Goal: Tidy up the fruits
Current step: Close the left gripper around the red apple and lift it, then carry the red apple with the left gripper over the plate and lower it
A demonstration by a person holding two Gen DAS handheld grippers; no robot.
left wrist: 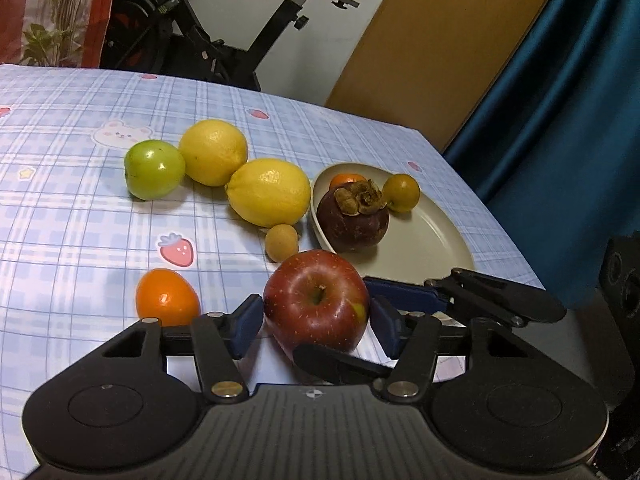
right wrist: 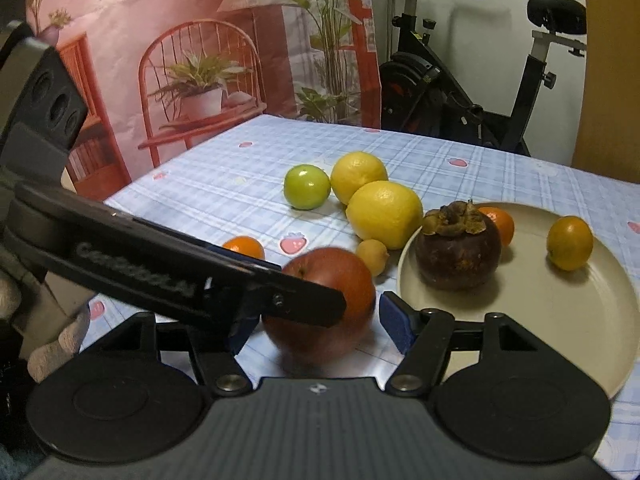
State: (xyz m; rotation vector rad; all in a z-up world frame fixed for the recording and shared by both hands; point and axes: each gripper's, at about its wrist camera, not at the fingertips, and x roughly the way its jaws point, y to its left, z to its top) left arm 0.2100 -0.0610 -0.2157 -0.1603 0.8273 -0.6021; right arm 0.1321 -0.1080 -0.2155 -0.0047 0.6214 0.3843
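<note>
A red apple (left wrist: pixel 316 304) (right wrist: pixel 320 280) sits low over the checked tablecloth, with my left gripper (left wrist: pixel 316 320) (right wrist: pixel 310 288) shut on it, blue pads pressed on both sides. My right gripper (right wrist: pixel 316 332) (left wrist: pixel 332 320) straddles the same apple crosswise, open, with a thin gap at its right pad. A beige plate (left wrist: pixel 440 248) (right wrist: pixel 560 320) to the right holds a mangosteen (left wrist: pixel 352 216) (right wrist: pixel 458 248), a small orange (right wrist: pixel 500 224) and a yellow-orange fruit (left wrist: pixel 401 193) (right wrist: pixel 570 243). On the cloth lie a green fruit (left wrist: pixel 154 170), two lemons (left wrist: pixel 212 152) (left wrist: pixel 270 192), a small tan fruit (left wrist: pixel 282 242) and an orange fruit (left wrist: pixel 166 298).
An exercise bike (left wrist: pixel 224 40) stands behind the table's far edge. A blue curtain (left wrist: pixel 560 120) hangs past the table's right edge, close to the plate. A gloved hand (right wrist: pixel 56 344) holds the left gripper at the near left corner.
</note>
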